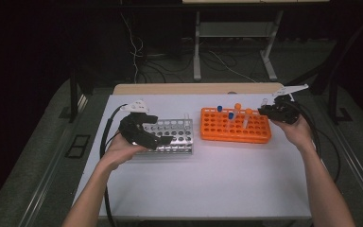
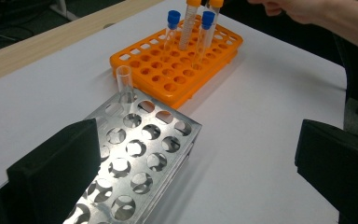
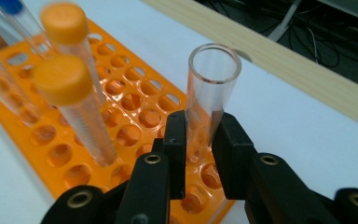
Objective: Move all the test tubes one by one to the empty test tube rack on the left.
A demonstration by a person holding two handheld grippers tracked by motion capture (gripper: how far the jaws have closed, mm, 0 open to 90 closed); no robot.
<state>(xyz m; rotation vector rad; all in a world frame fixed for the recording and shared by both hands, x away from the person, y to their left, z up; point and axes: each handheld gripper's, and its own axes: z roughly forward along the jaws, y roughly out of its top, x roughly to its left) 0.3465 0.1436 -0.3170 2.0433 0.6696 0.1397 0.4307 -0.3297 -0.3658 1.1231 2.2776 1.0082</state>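
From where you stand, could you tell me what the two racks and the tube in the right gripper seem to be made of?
Orange rack: moulded plastic, opaque with a slight gloss. Silver rack: probably metal, a brushed grey sheet with punched round holes. Uncapped tube in the right gripper: clear and see-through; glass or plastic, I cannot tell.

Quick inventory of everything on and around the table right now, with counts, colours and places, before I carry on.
Orange rack: one, orange, on the table's right half.
Capped tubes: four, two blue-capped and two orange-capped, standing in the orange rack.
Metal rack: one, silver, on the left half, beside the orange rack.
Open tube: one, clear, uncapped, standing in a corner of the metal rack.
Held tube: one, clear, uncapped, over the orange rack's end.
Table: one, white top, wooden far edge.
Left gripper: black, jaws open, over the metal rack.
Right gripper: black, clamped on the held tube.
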